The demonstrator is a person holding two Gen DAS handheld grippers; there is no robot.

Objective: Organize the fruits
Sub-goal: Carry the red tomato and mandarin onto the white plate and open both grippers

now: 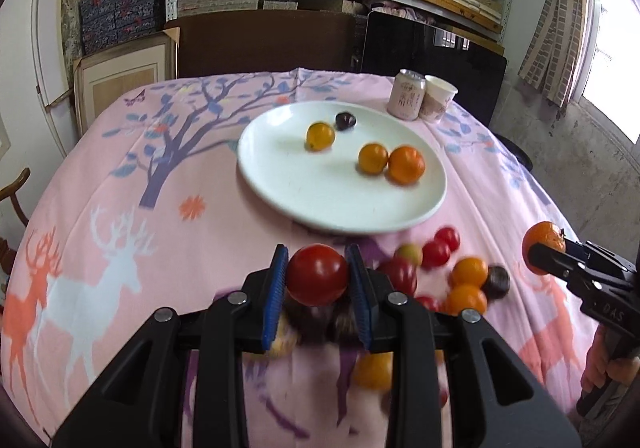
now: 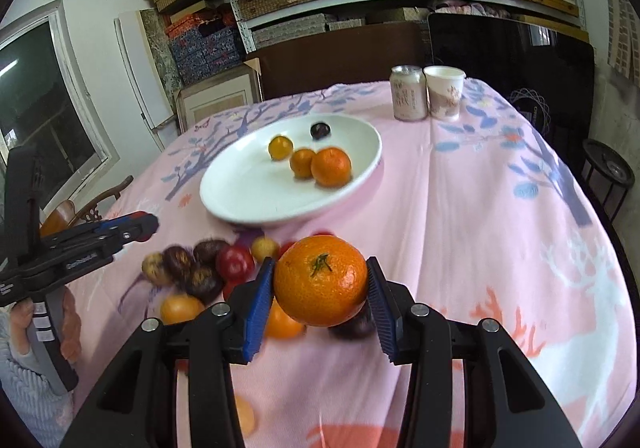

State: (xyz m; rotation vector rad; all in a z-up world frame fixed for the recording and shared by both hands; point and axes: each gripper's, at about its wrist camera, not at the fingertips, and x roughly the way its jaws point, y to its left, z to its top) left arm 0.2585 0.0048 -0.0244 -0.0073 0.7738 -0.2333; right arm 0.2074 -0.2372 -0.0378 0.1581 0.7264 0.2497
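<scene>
L tongs (image 1: 318,275) clenched on red tomato (image 1: 317,274), R tongs (image 2: 321,280) clenched on orange (image 2: 321,280), white plate (image 1: 320,204) w/ 4 fruits just beyond both, loose fruit pile (image 2: 192,268) on desk under & btwn tongs, can (image 1: 406,94) & cup (image 1: 438,98) far beyond.

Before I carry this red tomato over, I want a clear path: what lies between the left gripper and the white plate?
Only bare pink tablecloth between the left gripper, shut on the red tomato, and the white plate, in the left wrist view.

Red tomato (image 1: 317,274) and stem-up tangerine (image 2: 321,280) aloft; four fruits on white plate (image 1: 280,184).
</scene>
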